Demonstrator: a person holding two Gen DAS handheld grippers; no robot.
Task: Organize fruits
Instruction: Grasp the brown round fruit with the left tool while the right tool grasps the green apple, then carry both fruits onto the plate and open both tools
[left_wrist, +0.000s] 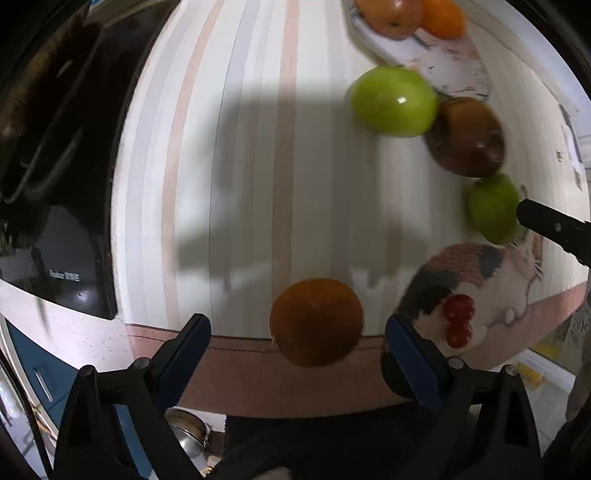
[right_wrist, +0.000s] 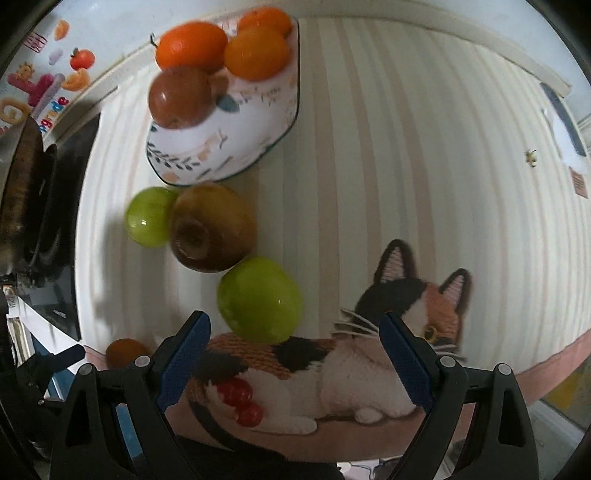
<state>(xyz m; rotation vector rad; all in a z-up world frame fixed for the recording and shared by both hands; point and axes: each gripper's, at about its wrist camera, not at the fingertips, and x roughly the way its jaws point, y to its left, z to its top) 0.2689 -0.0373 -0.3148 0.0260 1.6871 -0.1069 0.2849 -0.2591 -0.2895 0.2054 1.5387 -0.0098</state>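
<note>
Your left tongs (left_wrist: 297, 341) stand wide and empty, and the dark orange (left_wrist: 316, 322) sits on the bench's (left_wrist: 251, 147) near edge squarely between their fingers, closer to this hand than the other. To its right, your right tongs (right_wrist: 295, 341) also gape empty, the nearest green apple (right_wrist: 259, 299) lying just ahead, left of centre, with the fruit bowl (right_wrist: 236, 140) beyond.

Left claw (left_wrist: 297, 330) gapes wide; right claw (right_wrist: 295, 328) likewise, apparently empty.
</note>
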